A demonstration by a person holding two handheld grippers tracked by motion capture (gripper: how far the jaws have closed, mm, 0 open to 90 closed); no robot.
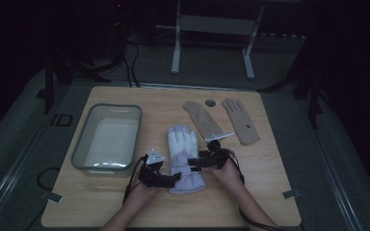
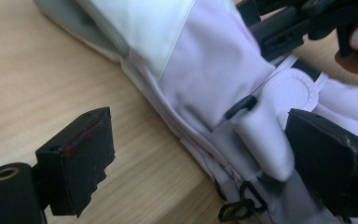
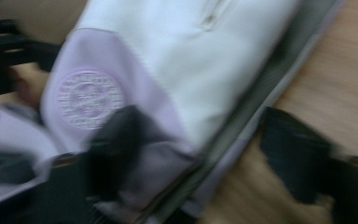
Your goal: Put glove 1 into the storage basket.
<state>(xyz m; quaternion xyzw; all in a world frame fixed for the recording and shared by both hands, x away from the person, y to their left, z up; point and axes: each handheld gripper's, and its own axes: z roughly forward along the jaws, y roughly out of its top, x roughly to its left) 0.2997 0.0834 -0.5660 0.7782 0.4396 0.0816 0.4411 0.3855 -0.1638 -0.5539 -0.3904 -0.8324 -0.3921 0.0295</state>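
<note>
- left gripper [image 1: 173, 177]: jaws spread, straddling left edge of the ski glove [image 1: 185, 159] at the cuff
- right gripper [image 1: 196, 161]: jaws spread across glove's right edge, wrist level
- glove flat on table [image 1: 270, 192], fingers away from person, between both grippers, right of grey bin [image 1: 107, 137]

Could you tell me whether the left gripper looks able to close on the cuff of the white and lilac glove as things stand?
Probably yes: the left gripper is open, with the glove cuff edge between its jaws and nothing blocking.
</note>
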